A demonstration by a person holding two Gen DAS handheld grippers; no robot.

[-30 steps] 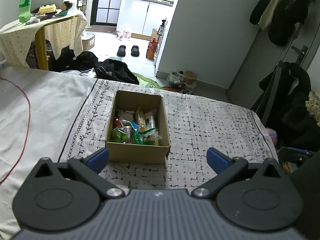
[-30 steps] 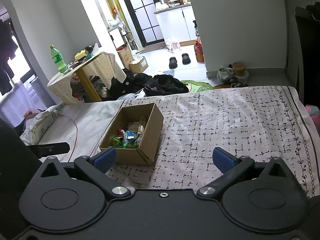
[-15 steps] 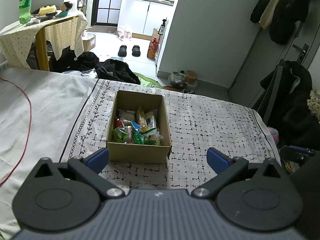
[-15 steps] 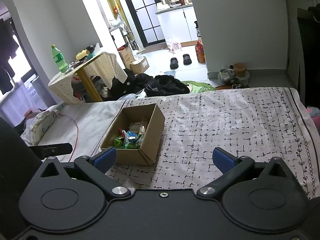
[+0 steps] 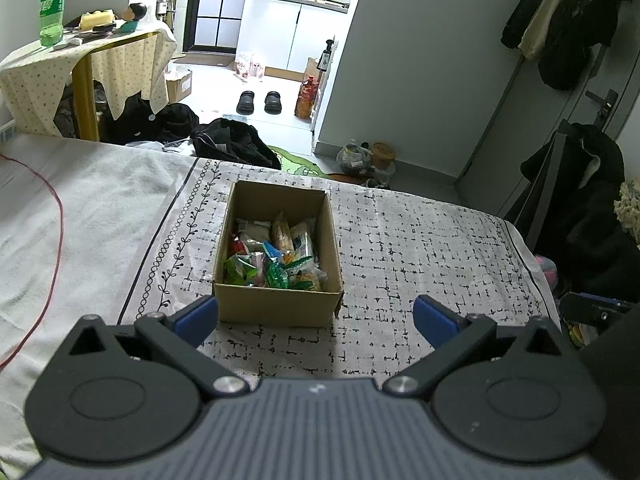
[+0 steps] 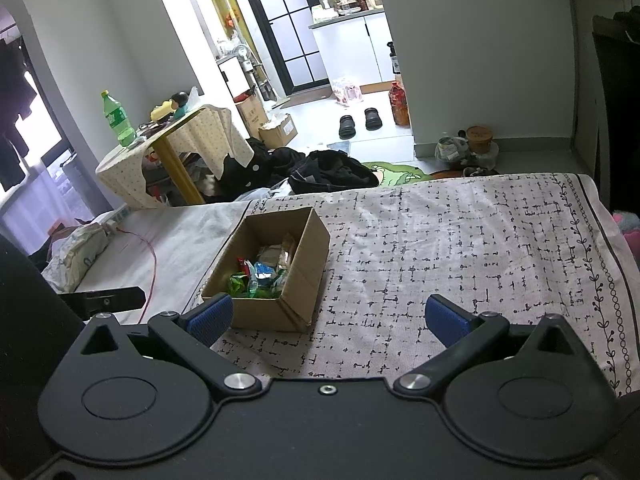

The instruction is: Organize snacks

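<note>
My left tongs (image 5: 316, 316) were wide open and held nothing; their blue fingertips (image 5: 197, 315) hung above the bed cover (image 5: 420, 248), the left one just in front of the near left corner of the cardboard box (image 5: 278, 307). My right tongs (image 6: 328, 318) were also spread wide and empty, with the box (image 6: 302, 276) lying ahead of their left fingertip. The box stood open on the patterned cover, near its bordered edge, and the snacks (image 5: 276, 256) lay inside it as a mixed heap of small packets, green, blue and pale ones. A red cable (image 5: 56, 216) ran over the white sheet to the left of the box. Further away, on the floor, I saw a pair of black slippers (image 5: 259, 102), and a green bottle (image 5: 52, 8) stood on the small counter (image 5: 24, 68).
</note>
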